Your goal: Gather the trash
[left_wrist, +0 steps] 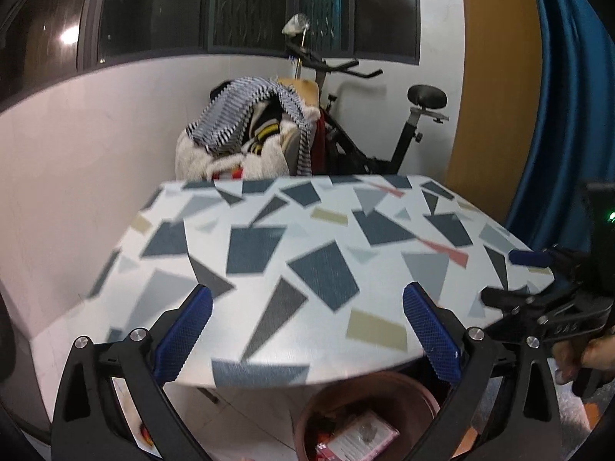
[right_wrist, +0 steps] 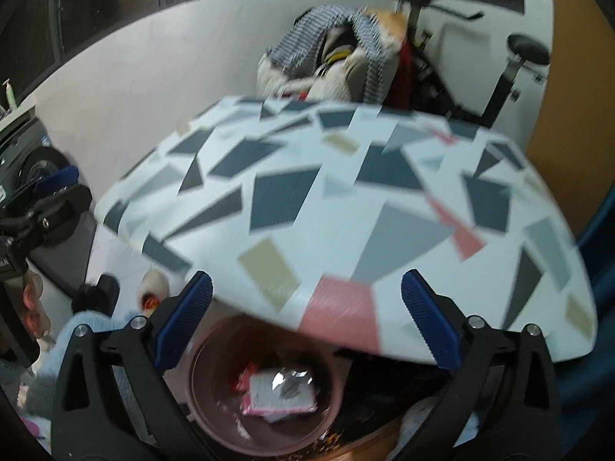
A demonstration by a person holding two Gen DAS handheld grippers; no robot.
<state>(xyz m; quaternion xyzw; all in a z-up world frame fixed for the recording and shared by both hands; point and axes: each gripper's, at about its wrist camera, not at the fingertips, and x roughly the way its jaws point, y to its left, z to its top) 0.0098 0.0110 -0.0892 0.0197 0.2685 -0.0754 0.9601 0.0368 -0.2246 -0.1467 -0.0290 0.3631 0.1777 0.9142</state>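
Note:
A brown round bin (left_wrist: 369, 415) stands on the floor under the near edge of the patterned table (left_wrist: 307, 253). It holds a white and pink wrapper (left_wrist: 361, 438) and red scraps. In the right wrist view the bin (right_wrist: 265, 415) lies just below, with the wrapper (right_wrist: 280, 392) inside. My left gripper (left_wrist: 307, 330) is open and empty above the table's near edge. My right gripper (right_wrist: 307, 319) is open and empty above the bin and the table edge (right_wrist: 346, 230). The right gripper also shows at the right of the left wrist view (left_wrist: 538, 292).
A chair heaped with clothes (left_wrist: 246, 134) and an exercise bike (left_wrist: 384, 123) stand behind the table against a white wall. A blue curtain (left_wrist: 569, 115) hangs at the right. A washing machine (right_wrist: 27, 161) and slippers (right_wrist: 153, 288) are at the left.

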